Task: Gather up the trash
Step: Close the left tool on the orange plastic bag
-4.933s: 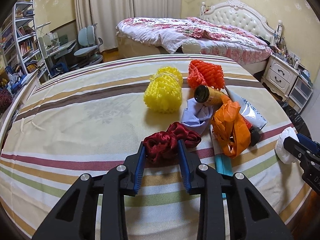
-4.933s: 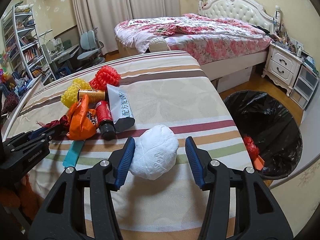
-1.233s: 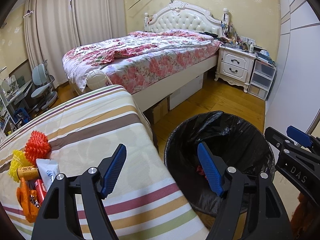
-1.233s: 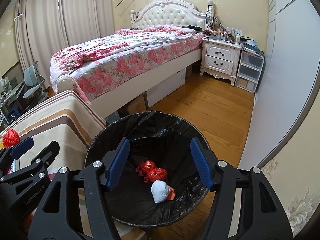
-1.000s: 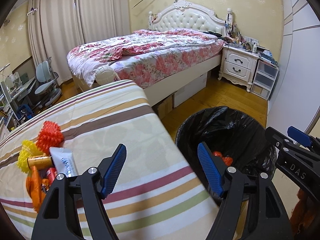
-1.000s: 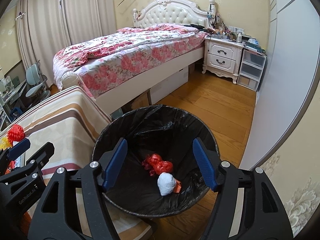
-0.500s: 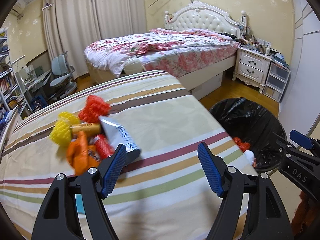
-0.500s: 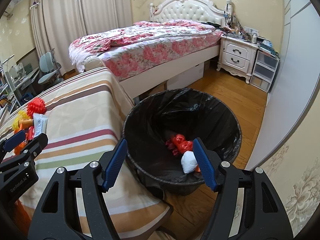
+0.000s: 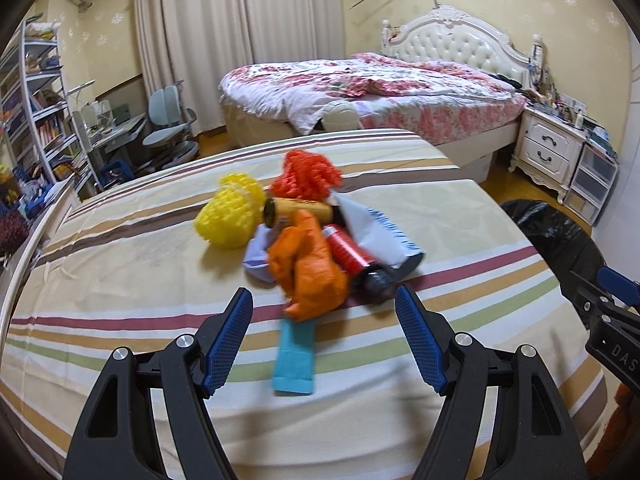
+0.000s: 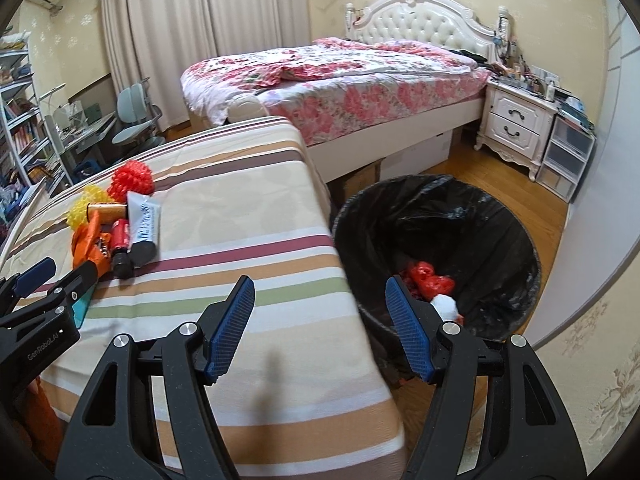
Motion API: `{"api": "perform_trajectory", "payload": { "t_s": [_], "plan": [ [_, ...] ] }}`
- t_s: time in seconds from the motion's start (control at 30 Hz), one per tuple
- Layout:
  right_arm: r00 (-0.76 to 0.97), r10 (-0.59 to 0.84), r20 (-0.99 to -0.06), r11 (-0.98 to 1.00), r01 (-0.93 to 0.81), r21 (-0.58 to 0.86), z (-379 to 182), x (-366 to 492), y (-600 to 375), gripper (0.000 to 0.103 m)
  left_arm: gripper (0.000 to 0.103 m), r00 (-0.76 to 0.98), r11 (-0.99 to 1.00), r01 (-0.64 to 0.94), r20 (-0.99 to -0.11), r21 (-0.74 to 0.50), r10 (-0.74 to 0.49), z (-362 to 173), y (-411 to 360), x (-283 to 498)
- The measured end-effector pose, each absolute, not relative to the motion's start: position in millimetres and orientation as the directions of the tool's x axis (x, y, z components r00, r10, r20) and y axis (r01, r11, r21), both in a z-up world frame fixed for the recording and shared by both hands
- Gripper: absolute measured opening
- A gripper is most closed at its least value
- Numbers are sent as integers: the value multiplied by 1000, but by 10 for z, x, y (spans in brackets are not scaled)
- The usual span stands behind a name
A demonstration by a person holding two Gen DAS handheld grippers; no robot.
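Trash (image 9: 308, 240) lies piled on the striped bench (image 9: 120, 264), the bin (image 10: 436, 256) stands beside it, and both tools, left (image 9: 324, 336) and right (image 10: 318, 324), are open and empty, so aim at one piece, like the orange bag (image 9: 308, 268), and squeeze gently.

Left gripper (image 9: 324, 334): jaws held wide apart, nothing between the blue pads (image 9: 228, 338), pointed downward at a slant. Right gripper (image 10: 320, 326): jaws likewise spread and empty, tilted downward, seen at the right edge of the left wrist view.
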State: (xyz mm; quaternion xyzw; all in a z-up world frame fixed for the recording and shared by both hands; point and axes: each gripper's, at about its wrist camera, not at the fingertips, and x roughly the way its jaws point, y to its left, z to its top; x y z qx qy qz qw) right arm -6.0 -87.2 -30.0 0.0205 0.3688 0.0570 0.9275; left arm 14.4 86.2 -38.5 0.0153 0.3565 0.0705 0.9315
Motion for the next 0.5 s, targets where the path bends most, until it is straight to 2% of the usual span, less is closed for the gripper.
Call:
{"api": "perform_trajectory", "payload": {
  "t_s": [0.33,0.5],
  "plan": [
    [705,160,-691,986,-154,70,-297,92,-520,67,71,709,988,-149,-692,41,135,-441,1142,336],
    [698,172,-695,983,-171,72,-302,159,-438,67,55,695,994,-110,-713,15,88,-465,1169,383]
  ]
}}
